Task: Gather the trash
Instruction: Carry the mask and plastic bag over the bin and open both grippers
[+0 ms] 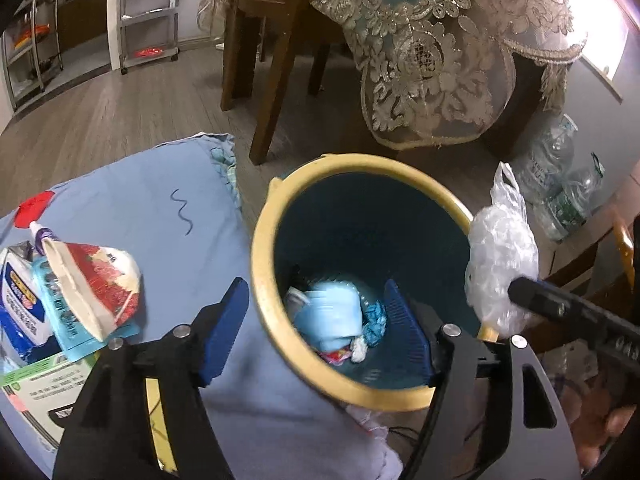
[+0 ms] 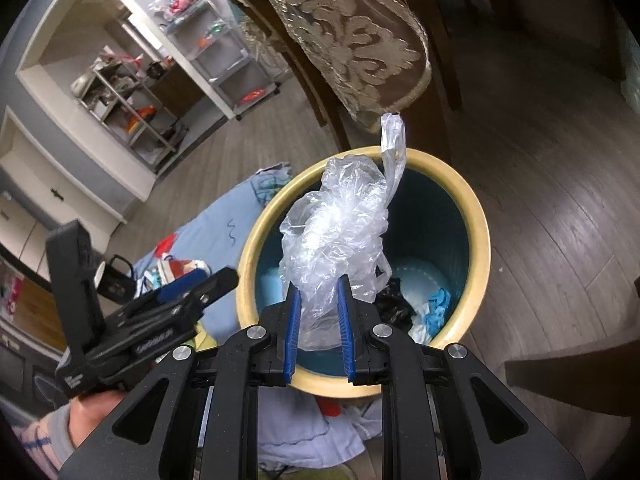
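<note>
Right gripper [image 2: 318,312]: black frame, blue ribbed pads, jaws drawn close and pinching a crumpled clear plastic bag [image 2: 340,232]. The bag bulges above the pads, one twisted tail sticking up. It hangs over the near part of the mouth of the round dark-teal waste bin with a pale yellow rim [image 2: 482,248].

Left gripper [image 1: 316,320]: jaws spread wide, nothing between the pads. One blue pad sits outside the bin rim [image 1: 256,264] over the blue cloth, the other inside the bin mouth. No earlier view to compare.

Inside the bin: a light blue crumpled wrapper [image 1: 328,320], a small teal scrap [image 1: 374,320], white bits, something dark against the wall. In the left wrist view the clear bag [image 1: 500,264] shows at the bin's far-right rim, on the tip of the right gripper [image 1: 520,290].

Beside the bin, on the left gripper's side: a light blue cloth [image 1: 180,240] spread flat, a dark squiggle marked on it. On the cloth, away from the bin: a red-and-white torn paper packet [image 1: 100,280], a white tube with a red cap [image 1: 34,210], blue-and-white pouches [image 1: 20,300], a green-edged printed card [image 1: 44,380].

Beyond the bin: a dark wooden chair leg [image 1: 276,80], a lace-trimmed teal tablecloth [image 1: 420,60] hanging down, clear plastic water bottles [image 1: 560,184] on the grey wood floor [image 1: 120,112].
</note>
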Action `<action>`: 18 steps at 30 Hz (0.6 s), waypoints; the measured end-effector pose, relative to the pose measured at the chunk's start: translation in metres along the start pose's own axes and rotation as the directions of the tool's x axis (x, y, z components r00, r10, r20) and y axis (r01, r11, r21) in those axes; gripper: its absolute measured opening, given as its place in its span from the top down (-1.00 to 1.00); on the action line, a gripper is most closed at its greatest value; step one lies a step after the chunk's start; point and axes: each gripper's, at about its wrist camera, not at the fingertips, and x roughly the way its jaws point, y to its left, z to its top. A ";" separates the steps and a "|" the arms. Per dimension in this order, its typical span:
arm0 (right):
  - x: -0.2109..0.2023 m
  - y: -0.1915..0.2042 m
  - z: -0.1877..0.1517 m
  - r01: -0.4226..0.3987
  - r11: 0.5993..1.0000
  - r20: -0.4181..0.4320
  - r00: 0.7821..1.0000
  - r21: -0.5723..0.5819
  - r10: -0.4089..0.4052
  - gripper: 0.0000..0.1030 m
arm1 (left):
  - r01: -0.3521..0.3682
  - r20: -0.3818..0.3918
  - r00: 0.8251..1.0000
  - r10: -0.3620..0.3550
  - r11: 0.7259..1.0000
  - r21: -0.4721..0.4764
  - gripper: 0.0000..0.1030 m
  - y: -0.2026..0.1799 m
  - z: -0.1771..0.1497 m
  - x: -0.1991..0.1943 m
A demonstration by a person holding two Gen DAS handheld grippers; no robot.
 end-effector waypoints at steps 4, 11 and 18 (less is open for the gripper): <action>0.007 0.004 0.002 0.019 1.000 -0.009 1.000 -0.011 -0.019 0.62 | -0.006 0.011 1.000 0.006 1.000 -0.027 -0.43 0.017 -0.005 -0.013; 0.014 0.010 0.002 0.069 0.997 -0.035 0.997 -0.026 -0.070 0.60 | -0.030 0.058 0.998 0.034 0.997 -0.067 -0.55 0.046 -0.017 -0.050; 0.016 0.015 0.002 0.115 0.992 -0.043 0.992 -0.044 -0.117 -0.17 | -0.058 0.106 0.992 0.068 0.993 -0.100 -0.58 0.071 -0.029 -0.086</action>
